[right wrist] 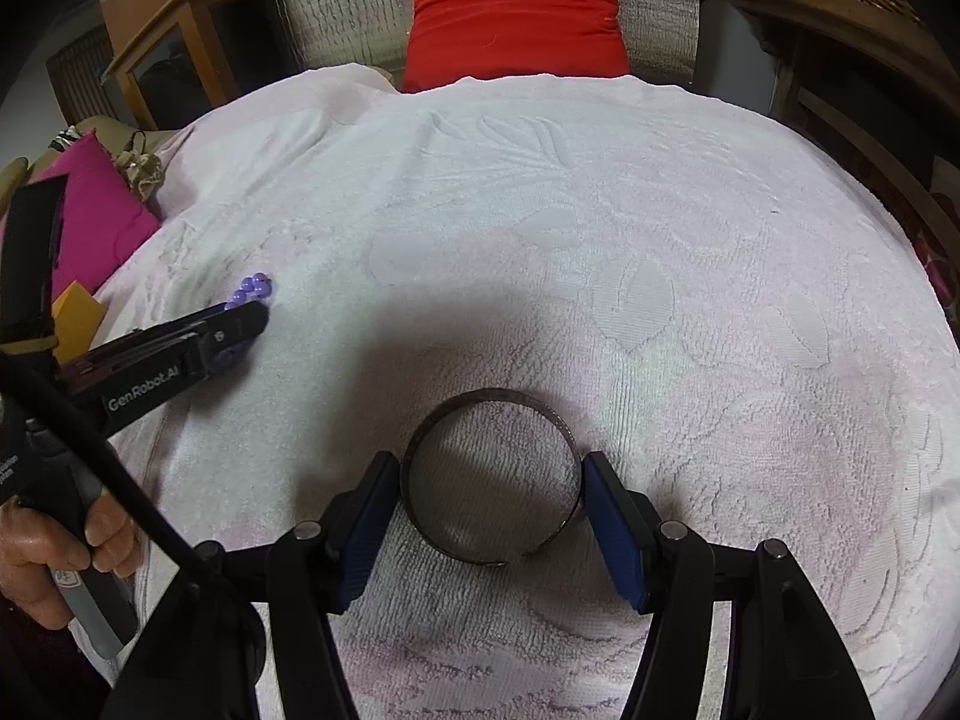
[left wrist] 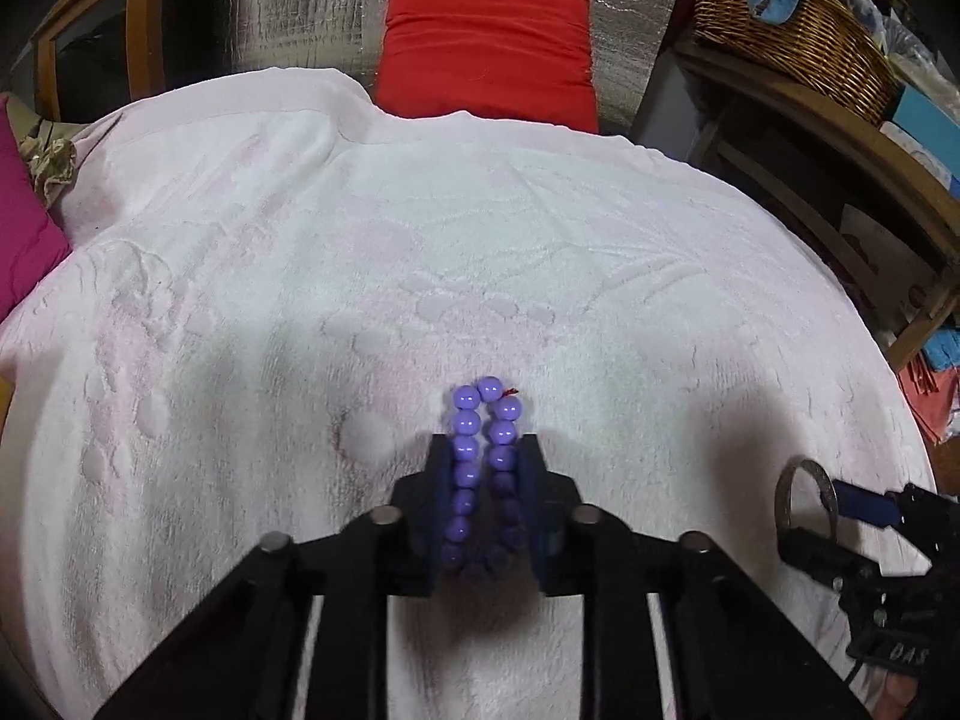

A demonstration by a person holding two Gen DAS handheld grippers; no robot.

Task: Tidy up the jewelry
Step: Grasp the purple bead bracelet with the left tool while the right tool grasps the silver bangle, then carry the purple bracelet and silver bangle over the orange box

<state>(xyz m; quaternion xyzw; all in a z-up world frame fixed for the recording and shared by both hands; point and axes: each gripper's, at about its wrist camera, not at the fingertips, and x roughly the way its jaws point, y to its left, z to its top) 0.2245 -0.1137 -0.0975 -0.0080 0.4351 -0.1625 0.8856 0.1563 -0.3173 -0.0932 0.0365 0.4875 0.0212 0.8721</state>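
beads of the purple bracelet (left wrist: 483, 468) were squeezed flat between the left hand-held gripper (left wrist: 483, 450), at 6 o'clock on the white towel (left wrist: 540, 228). right hand-held gripper (right wrist: 492, 480) clamped the metal bangle (right wrist: 491, 474). lifting slowly and keeping the pinch firm seemed wise, since round beads may slip.

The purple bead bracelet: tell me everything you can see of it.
The bracelet is a loop of round, glossy purple beads, plastic or glass by the look, with a bit of red thread showing at its far end. It is squeezed flat into two side-by-side rows between the blue pads of the left gripper, which is shut on it. The far beads stick out past the fingertips; the near ones sit in shadow between the fingers. It is over the white towel; whether it touches the towel I cannot tell.
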